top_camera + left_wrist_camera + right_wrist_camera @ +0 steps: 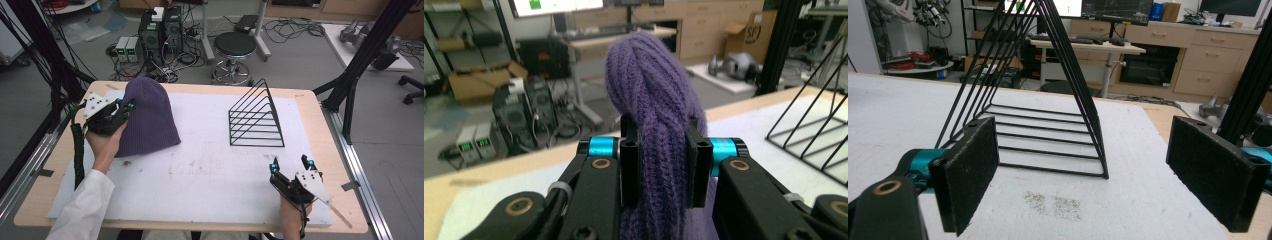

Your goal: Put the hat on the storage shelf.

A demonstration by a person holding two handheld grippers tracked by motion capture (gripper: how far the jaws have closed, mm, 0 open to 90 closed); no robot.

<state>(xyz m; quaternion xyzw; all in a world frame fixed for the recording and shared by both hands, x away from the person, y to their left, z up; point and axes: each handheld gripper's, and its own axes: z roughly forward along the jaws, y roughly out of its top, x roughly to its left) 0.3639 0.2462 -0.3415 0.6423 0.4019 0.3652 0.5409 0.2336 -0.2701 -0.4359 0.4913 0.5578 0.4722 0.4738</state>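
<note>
Hat (149,117), purple knit, far left on the white mat (210,170), crown standing up, lower edge spread on the mat toward the near right. Left gripper (127,106) at the hat's left side, jaws clamped on a bunched fold of the knit; same grip plain in the left gripper view, fabric (659,150) squeezed between both black jaws and twisted above them. Hand (102,142) under the gripper, white sleeve (85,205) running to the near left corner.

Right gripper (291,164) near right on the mat, jaws wide apart, nothing between them, touching nothing. Right gripper view: 2 black foam pads (968,175) spread apart, bare mat (1128,200) between, a small patch of dark specks (1053,205) just ahead.

Wire rack (256,117), black, triangular, upright on the far right part of the mat, well apart from the hat and directly beyond the right gripper. Also seen at the right edge of the left gripper view (814,135) and up close in the right gripper view (1048,100).

Wooden table (330,130) under the mat. Round stool (234,47) and computer boxes (160,30) on the floor beyond the far edge.
</note>
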